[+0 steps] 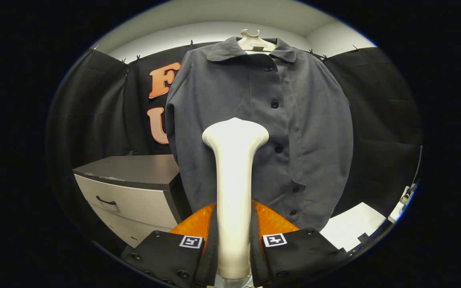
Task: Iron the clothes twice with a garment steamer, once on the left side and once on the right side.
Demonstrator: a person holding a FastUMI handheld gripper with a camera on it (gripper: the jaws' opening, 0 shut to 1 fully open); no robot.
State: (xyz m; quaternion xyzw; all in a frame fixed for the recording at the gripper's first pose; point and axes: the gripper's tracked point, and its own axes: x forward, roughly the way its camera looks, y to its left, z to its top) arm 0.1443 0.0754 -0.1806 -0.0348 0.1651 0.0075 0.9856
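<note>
A dark grey buttoned shirt [230, 112] with a collar hangs on a pale hanger [254, 42] against the booth wall, straight ahead of the fingers. My gripper [233, 240] is shut on the white garment steamer [234, 180], both fingers pressing on its handle. The steamer stands upright between the fingers. Its wide head sits in front of the shirt's middle, just left of the button row; whether it touches the cloth I cannot tell.
A low grey cabinet [134, 188] with drawers and a dark top stands to the left of the shirt, below its sleeve. A white flat surface [350, 230] lies to the lower right, beyond the right finger. A cable [416, 168] hangs at the far right.
</note>
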